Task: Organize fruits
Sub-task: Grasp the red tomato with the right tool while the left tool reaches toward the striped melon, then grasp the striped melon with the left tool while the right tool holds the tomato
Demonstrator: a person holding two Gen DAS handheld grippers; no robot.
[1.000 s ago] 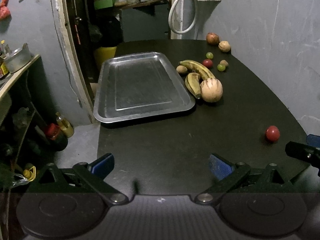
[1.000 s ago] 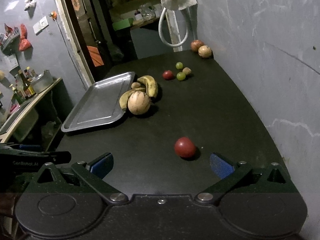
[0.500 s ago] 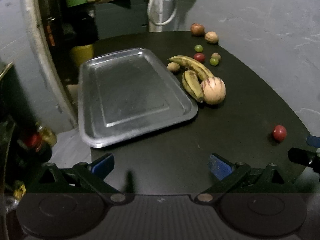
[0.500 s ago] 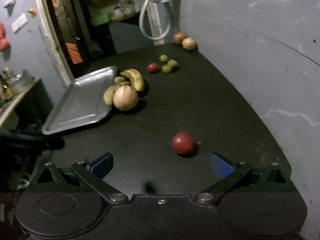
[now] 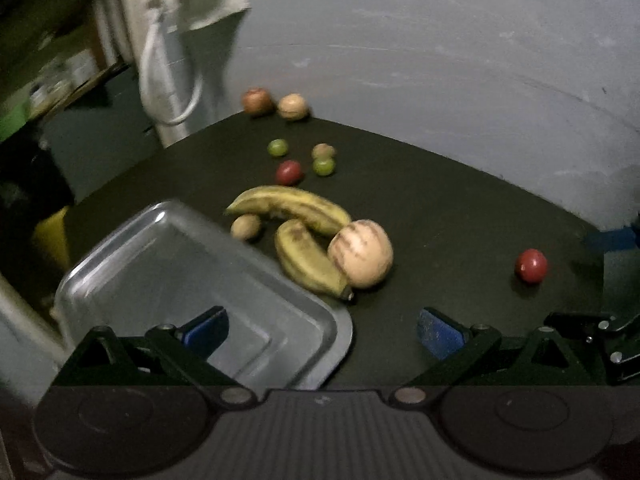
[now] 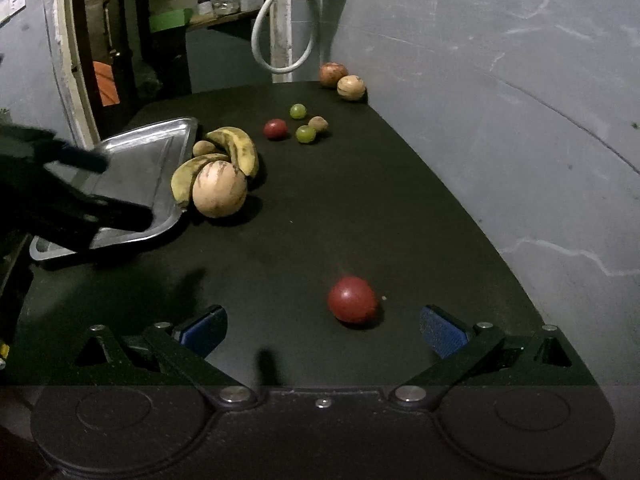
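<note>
Your left gripper [image 5: 322, 330] is level and low, with its jaws spread wide and nothing between the blue pads [image 5: 206, 326]. Your right gripper [image 6: 322, 330] sits the same way: jaws wide apart, pads [image 6: 442, 330] bare. From the right wrist camera, the left gripper shows at 9 o'clock; from the left wrist camera, the right gripper's body shows at 4 o'clock.

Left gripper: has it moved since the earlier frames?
Yes. The left gripper moved forward and right; its left finger now overlaps the silver metal tray.
</note>
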